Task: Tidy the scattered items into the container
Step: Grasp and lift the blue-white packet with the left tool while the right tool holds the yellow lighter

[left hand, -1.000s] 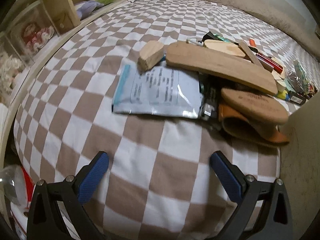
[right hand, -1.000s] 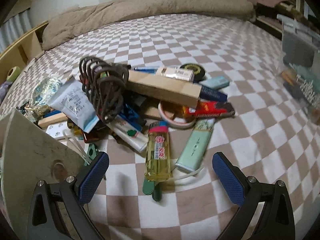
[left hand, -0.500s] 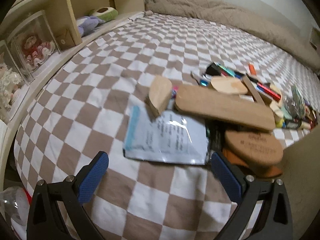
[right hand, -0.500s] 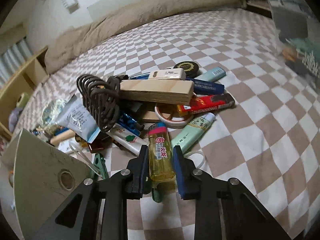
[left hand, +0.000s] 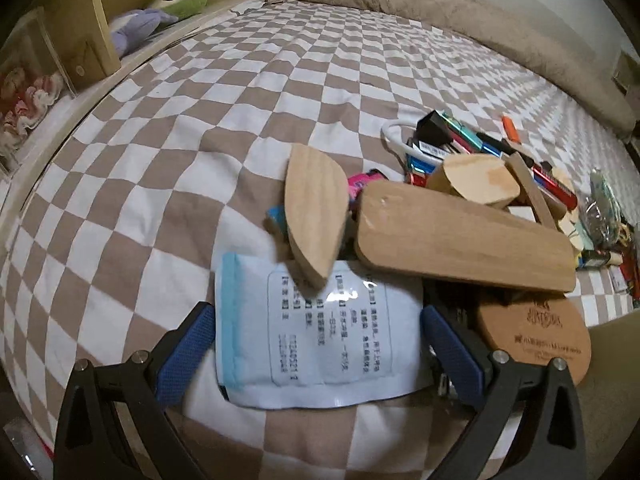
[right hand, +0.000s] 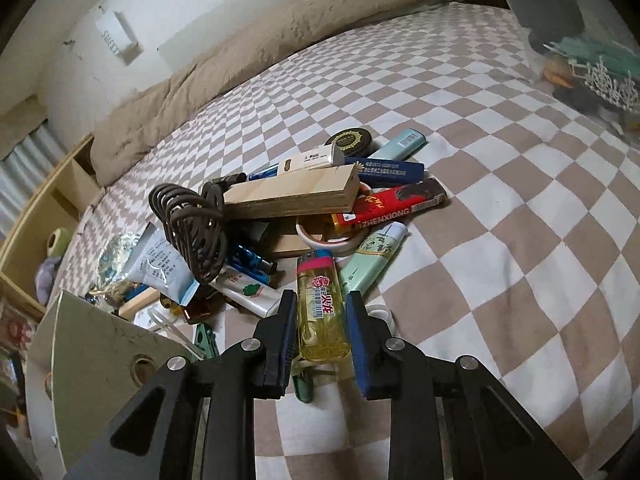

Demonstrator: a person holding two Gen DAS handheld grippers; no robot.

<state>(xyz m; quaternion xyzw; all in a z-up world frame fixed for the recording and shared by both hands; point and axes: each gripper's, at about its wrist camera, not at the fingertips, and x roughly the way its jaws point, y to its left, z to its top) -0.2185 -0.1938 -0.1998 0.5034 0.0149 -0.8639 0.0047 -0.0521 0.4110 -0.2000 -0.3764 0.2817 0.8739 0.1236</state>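
A heap of small items lies on the checkered bedspread. My right gripper (right hand: 320, 316) is shut on a yellow lighter (right hand: 321, 308) with a pink cap, at the near edge of the heap. My left gripper (left hand: 316, 340) is open, its blue pads either side of a light blue packet (left hand: 316, 336) that lies flat. A grey container wall (right hand: 100, 364) stands at the lower left of the right wrist view and shows at the right edge of the left wrist view (left hand: 616, 400).
Wooden pieces (left hand: 460, 236), a wooden block (right hand: 292, 196), a coil of brown cable (right hand: 192, 232), a red packet (right hand: 392, 206), a mint tube (right hand: 372, 260) and more lighters fill the heap. A shelf (left hand: 80, 40) runs along the bed's left side. A clear box (right hand: 580, 32) sits far right.
My right gripper has shut on the yellow lighter and lifted slightly. My left gripper has moved forward, so the blue packet now sits between its open pads.
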